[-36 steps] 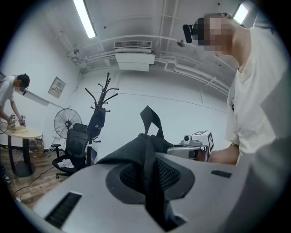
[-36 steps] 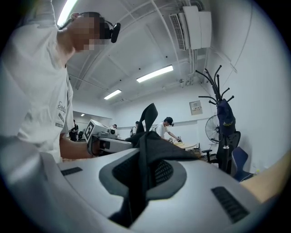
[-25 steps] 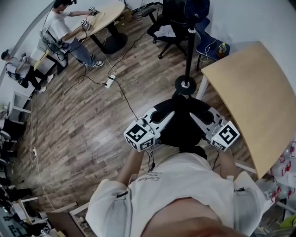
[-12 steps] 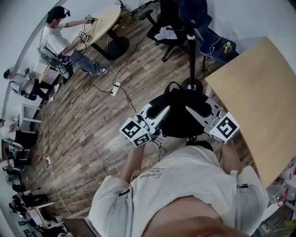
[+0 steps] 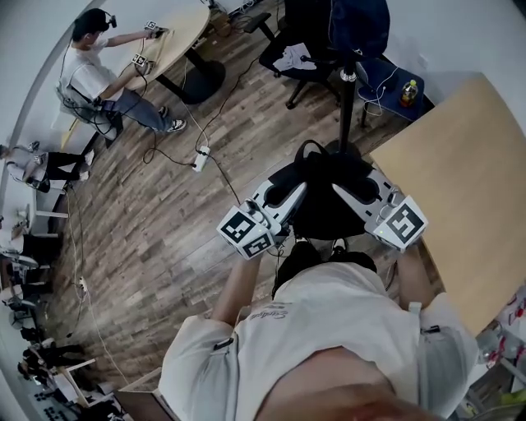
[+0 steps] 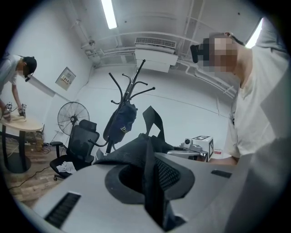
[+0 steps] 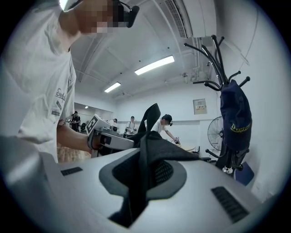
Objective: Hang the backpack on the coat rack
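A black backpack [image 5: 327, 205] hangs between my two grippers, held by its mesh shoulder straps. My left gripper [image 5: 297, 192] is shut on one strap [image 6: 151, 182], and my right gripper [image 5: 342, 194] is shut on the other strap [image 7: 142, 177]. The backpack's top loop [image 5: 311, 150] sticks up toward the coat rack [image 5: 347, 94], which stands just beyond it. A dark blue bag [image 5: 359, 23] hangs on the rack, and the backpack hides the rack's foot. The rack's hooks [image 6: 132, 86] [image 7: 213, 54] rise ahead in both gripper views.
A wooden table [image 5: 464, 181] runs along the right. An office chair [image 5: 294, 48] stands behind the rack, a fan [image 6: 72, 119] beside it. A power strip [image 5: 200, 156] and cables lie on the wood floor. People work at a round table [image 5: 168, 37] at the far left.
Both grippers have carried the backpack forward to the coat rack. The rack's foot, visible before, is now hidden behind the backpack.
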Demonstrator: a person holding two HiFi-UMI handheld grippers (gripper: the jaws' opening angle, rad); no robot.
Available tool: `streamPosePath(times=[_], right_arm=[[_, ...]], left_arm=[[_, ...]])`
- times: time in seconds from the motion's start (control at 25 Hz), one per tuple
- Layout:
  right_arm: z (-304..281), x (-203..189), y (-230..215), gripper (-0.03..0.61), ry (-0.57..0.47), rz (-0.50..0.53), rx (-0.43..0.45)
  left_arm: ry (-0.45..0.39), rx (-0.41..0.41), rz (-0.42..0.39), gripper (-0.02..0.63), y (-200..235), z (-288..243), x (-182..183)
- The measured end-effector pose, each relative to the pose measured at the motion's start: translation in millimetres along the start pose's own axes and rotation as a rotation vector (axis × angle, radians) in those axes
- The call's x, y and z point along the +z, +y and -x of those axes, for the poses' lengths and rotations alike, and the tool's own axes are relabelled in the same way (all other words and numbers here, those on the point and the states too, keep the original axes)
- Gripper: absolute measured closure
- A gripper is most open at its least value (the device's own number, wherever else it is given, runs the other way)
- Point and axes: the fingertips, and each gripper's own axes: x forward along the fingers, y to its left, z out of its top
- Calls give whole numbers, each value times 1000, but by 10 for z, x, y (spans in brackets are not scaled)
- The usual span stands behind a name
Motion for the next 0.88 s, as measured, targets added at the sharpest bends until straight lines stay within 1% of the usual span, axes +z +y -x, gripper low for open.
streamPosePath(times=[0.2,0.28,0.36,0.48,0.64,0.76,0.88], right_arm=[[-325,-98,-184,546,26,-17,-60],[-428,-73,-249,546,22,-33,-76],[-496,6,-319,545,15,-45,-103],[-598,110,-454,545,12,-54,-170],[-848,122,-684,545,13,-45,-237],[-962,161,-809,545,15,-35,-309],[-1024,260,-971,545,14,-42,-350]], left_arm=[[21,-56,9,566,388,-8,4],[35,-78,1,566,519,-31,64],[45,-118,-18,566,609,-63,177],[61,-182,-44,566,750,-149,342],[80,-247,-51,566,1081,-246,461],[102,-313,-62,566,1244,-327,554],[109,-350,-74,566,1358,-454,703]])
